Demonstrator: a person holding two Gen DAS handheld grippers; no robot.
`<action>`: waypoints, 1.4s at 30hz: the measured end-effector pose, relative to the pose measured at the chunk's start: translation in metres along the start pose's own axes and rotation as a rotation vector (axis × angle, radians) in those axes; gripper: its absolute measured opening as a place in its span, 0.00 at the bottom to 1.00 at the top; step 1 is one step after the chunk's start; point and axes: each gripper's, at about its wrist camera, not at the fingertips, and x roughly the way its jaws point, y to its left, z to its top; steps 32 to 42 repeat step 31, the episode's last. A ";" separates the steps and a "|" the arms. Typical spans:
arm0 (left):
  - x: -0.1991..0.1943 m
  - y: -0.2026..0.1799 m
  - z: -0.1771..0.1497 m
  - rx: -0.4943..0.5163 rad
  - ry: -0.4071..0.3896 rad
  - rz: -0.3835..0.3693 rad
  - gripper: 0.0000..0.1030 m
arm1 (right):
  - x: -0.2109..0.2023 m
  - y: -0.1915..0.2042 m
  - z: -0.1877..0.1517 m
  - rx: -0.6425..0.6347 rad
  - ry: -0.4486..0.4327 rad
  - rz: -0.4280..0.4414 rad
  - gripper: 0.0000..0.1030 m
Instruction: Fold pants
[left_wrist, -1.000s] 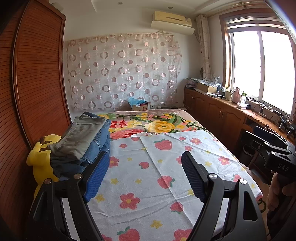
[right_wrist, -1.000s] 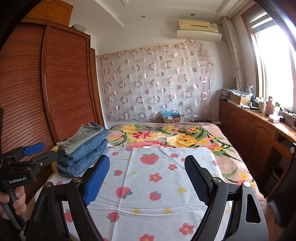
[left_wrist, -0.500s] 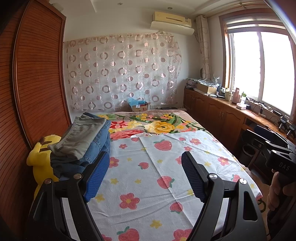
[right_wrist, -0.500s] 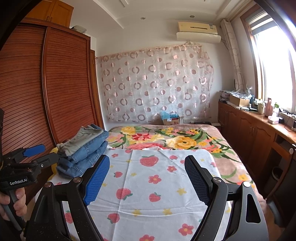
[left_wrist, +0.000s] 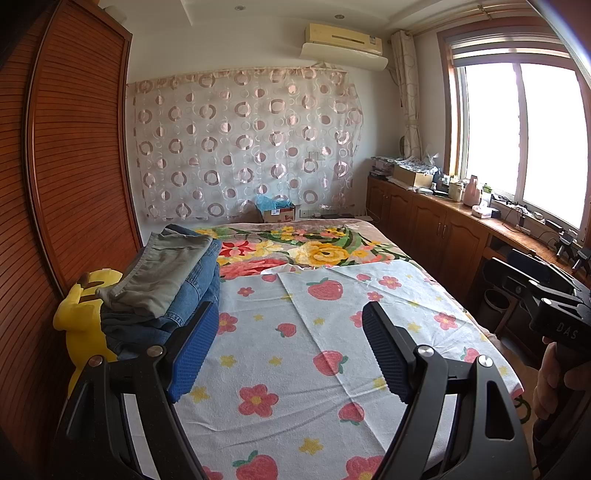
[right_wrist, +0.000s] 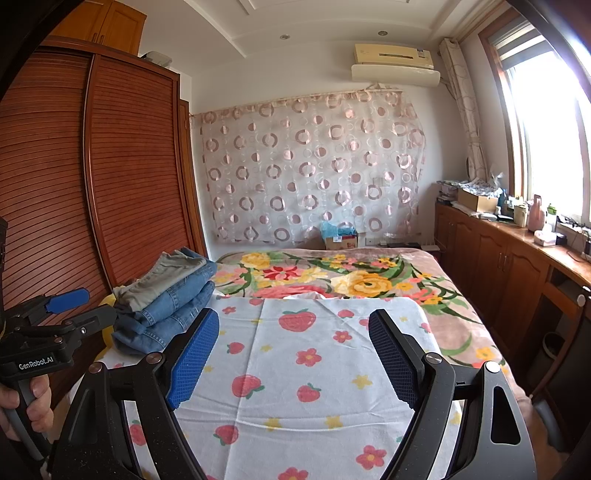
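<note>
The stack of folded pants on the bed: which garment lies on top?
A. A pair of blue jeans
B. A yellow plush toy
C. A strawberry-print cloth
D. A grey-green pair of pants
D: both wrist views show the grey-green pair of pants lying on top of the folded blue jeans, beside the strawberry-print cloth.

Bright window (left_wrist: 524, 140) glare, fisheye-bent edges

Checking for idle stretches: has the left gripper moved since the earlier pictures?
No. The left gripper frames the same strawberry sheet and pants stack as before, jaws equally wide, empty.
</note>
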 end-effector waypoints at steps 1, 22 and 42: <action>0.000 0.000 0.000 0.000 0.000 0.000 0.78 | 0.000 0.000 0.000 0.000 -0.001 -0.002 0.82; 0.000 0.001 0.000 -0.001 -0.002 -0.001 0.78 | -0.001 0.002 0.001 -0.001 -0.007 -0.004 0.82; 0.000 0.001 -0.001 -0.003 -0.002 0.000 0.78 | -0.001 0.002 0.000 -0.001 -0.007 -0.004 0.82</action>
